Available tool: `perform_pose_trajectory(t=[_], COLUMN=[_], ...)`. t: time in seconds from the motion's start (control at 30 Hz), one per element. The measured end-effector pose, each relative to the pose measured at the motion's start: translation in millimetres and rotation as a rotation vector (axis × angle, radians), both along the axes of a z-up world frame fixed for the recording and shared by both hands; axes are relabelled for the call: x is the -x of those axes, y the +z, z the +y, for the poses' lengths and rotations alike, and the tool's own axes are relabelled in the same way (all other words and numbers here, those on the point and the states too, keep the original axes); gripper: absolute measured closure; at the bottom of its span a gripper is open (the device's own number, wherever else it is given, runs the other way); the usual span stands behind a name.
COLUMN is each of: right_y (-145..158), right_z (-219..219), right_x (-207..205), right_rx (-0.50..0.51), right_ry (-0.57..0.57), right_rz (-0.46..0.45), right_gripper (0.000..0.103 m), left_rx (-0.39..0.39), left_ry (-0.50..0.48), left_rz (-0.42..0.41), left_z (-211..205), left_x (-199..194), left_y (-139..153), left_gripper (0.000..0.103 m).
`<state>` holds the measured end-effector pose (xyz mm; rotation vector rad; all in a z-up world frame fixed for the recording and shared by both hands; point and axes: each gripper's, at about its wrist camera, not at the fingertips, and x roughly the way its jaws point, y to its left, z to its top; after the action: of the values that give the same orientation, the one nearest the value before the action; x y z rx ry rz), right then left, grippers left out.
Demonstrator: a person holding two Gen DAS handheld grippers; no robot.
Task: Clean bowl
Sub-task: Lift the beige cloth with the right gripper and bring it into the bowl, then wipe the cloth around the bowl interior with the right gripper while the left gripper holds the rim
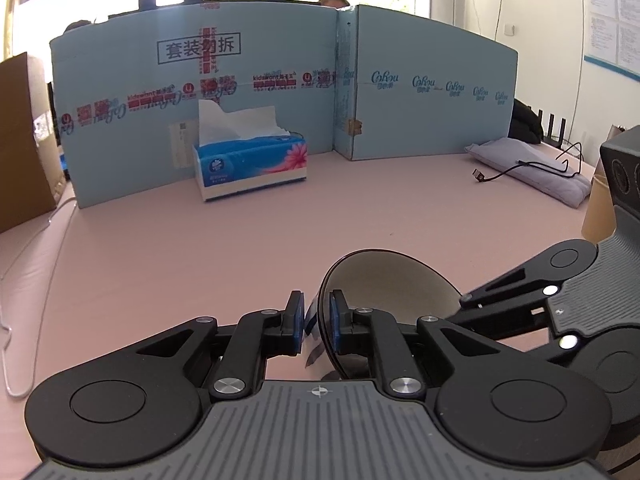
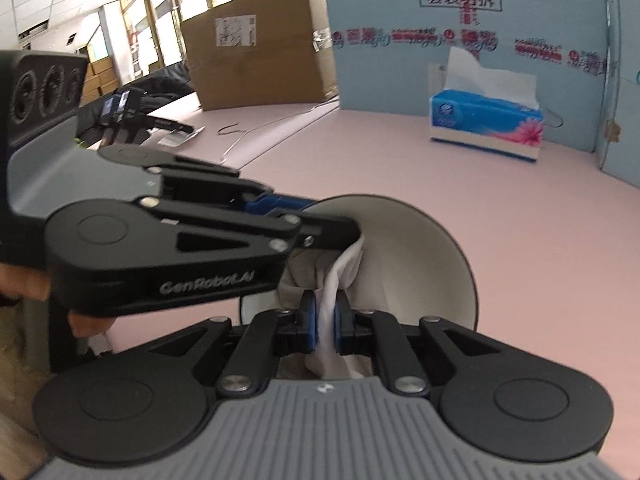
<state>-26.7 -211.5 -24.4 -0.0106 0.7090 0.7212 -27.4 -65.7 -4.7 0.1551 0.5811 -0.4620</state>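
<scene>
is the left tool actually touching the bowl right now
Touching. In the left wrist view the left tool has its fingers closed on the rim of the bowl, one pad on each side of the wall, with no gap visible.

The bowl (image 2: 420, 248), dark outside and cream inside, is held tipped on its side above the desk (image 2: 500, 220), with a white tissue (image 2: 344, 276) pressed into it.
</scene>
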Motion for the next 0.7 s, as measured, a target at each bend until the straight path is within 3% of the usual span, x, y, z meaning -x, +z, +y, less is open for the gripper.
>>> perform_pose_trajectory(t=[0.17,0.4,0.63,0.7], right_y=[0.8,3.4,4.2,5.4], right_z=[-3.2,0.1,3.0,2.1], right_x=[2.1,4.6,2.7,0.0], right_rx=[0.036,0.186,0.358,0.365], right_ry=[0.032,0.063,0.034,0.021], right_rz=[0.039,0.027,-0.071,-0.095], right_gripper=[0.093,0.093,0.094,0.094], left_rx=[0.01,0.017,0.013,0.013], left_ry=[-0.001,-0.011,-0.023,-0.026], left_rz=[0.0,-0.013,-0.03,-0.035], left_z=[2.2,3.1,1.4,0.3], left_x=[0.9,4.2,7.4,8.4], left_y=[-0.5,0.8,2.6,3.4], left_gripper=[0.086,0.086,0.085,0.085])
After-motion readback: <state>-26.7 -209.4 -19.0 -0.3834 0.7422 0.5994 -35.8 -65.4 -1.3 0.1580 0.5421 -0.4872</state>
